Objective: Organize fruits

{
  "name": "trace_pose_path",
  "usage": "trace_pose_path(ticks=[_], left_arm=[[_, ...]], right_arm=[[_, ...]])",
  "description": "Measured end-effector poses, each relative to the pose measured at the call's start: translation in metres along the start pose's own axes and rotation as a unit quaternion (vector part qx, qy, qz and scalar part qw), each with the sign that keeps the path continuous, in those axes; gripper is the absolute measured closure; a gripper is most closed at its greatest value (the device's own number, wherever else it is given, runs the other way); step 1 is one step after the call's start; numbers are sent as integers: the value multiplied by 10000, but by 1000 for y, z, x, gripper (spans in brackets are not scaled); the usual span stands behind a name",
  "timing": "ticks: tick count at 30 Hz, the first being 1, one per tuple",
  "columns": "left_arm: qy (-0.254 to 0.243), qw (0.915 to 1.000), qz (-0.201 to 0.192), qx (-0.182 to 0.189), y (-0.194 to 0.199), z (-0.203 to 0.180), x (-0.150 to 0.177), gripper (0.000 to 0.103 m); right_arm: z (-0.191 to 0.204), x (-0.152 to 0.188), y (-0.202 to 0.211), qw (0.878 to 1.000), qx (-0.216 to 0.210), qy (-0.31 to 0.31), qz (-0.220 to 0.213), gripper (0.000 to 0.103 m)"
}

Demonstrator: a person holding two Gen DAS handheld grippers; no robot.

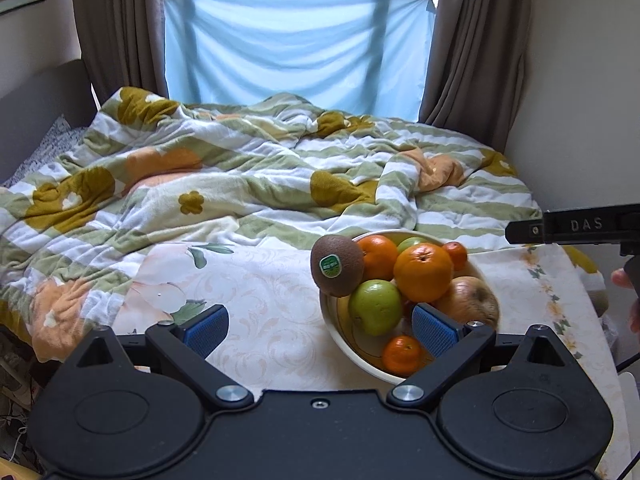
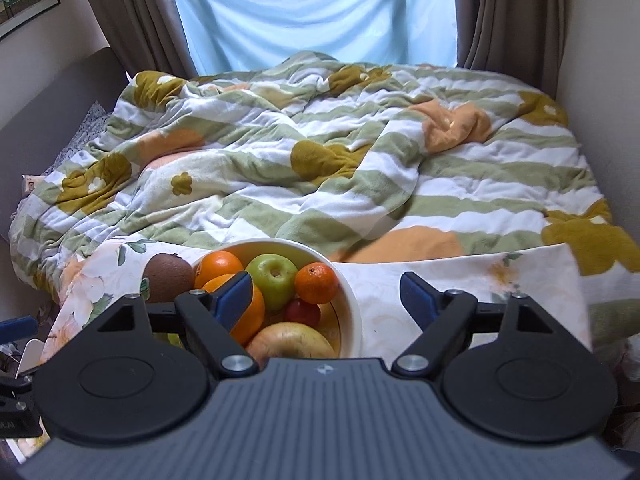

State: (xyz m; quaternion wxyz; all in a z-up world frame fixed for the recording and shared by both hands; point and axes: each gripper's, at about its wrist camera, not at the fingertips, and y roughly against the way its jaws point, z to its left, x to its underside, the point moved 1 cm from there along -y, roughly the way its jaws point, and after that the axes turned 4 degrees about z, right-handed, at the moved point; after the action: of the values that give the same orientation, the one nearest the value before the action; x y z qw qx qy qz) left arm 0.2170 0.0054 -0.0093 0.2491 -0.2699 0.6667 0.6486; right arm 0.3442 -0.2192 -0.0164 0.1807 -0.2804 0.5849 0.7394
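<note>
A cream bowl (image 1: 340,332) stands on a floral tablecloth and holds oranges (image 1: 422,272), green apples (image 1: 374,306), a small mandarin (image 1: 402,354) and a yellowish apple (image 1: 468,298). A brown kiwi (image 1: 337,266) with a green sticker rests on the bowl's left rim. My left gripper (image 1: 320,330) is open and empty, its right pad over the bowl. In the right wrist view the bowl (image 2: 352,312), kiwi (image 2: 168,276), green apple (image 2: 274,276) and mandarin (image 2: 317,282) show at lower left. My right gripper (image 2: 326,300) is open and empty, its left finger over the bowl.
The cloth-covered table (image 1: 260,300) meets a bed with a rumpled striped floral blanket (image 1: 240,176). Behind are curtains (image 1: 116,28) and a blue sheet over the window (image 1: 296,48). The right gripper's body (image 1: 580,226) shows at the right edge of the left wrist view.
</note>
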Motion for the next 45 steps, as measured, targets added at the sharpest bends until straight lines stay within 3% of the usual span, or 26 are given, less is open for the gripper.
trace_pose_path(ticks=[7,10,18,29,45], left_arm=[[90,9987,-500,109,67,-19,19,3],[39,9981,-608,62,94,-28,28,0],[-218,9969,-744,-140,136,-34,57,0],[-357,9959,-823,-87,150,-17,81,0],[-434,9954,-849,49,147,-8,85,0]], right_arm=[[9,36,85,9995,38,210,-250,7],[11,53,122,9988,114,237,-408,0],[21,106,188,9964,508,244,-633,0],[40,161,208,9938,928,138,-600,0],[51,168,204,9923,1091,-109,-569,0]])
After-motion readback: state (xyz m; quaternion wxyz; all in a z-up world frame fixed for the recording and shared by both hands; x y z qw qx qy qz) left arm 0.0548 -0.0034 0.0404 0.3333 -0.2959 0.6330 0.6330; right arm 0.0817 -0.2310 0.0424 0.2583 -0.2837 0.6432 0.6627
